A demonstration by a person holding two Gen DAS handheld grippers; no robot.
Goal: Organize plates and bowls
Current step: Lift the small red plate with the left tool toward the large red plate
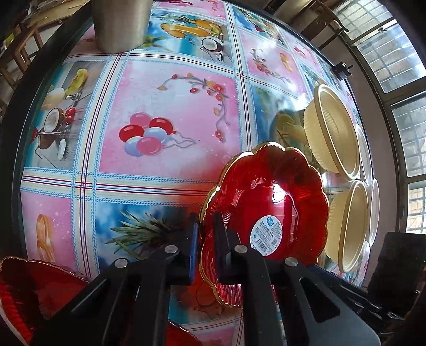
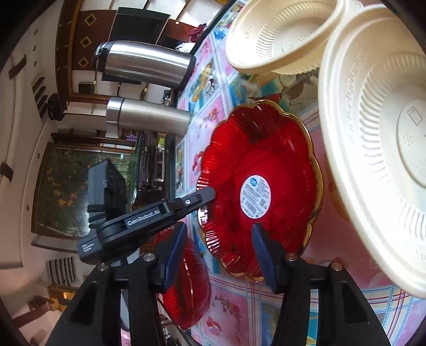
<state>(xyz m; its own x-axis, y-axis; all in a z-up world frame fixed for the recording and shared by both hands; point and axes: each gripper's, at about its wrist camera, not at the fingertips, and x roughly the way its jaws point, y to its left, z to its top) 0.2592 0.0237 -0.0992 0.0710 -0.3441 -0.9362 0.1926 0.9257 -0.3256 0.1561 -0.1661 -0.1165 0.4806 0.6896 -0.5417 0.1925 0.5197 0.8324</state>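
A red glass plate (image 1: 269, 202) with a gold scalloped rim and a white label stands tilted above the table; it also shows in the right wrist view (image 2: 261, 175). My left gripper (image 1: 205, 239) is shut on its rim, and shows in the right wrist view (image 2: 203, 202) clamped on the plate's left edge. My right gripper (image 2: 217, 252) is open and empty, just in front of the plate's near edge. A second red plate (image 2: 186, 290) lies at the table's near edge, and shows in the left wrist view (image 1: 32, 290). Cream bowls (image 1: 332, 133) (image 2: 378, 149) stand beside the red plate.
Two steel flasks (image 2: 149, 64) (image 2: 151, 117) stand at the far side of the table; one shows in the left wrist view (image 1: 119, 24). The tablecloth (image 1: 165, 119) is pink and blue with fruit prints. A window (image 1: 399, 79) runs along the table's right side.
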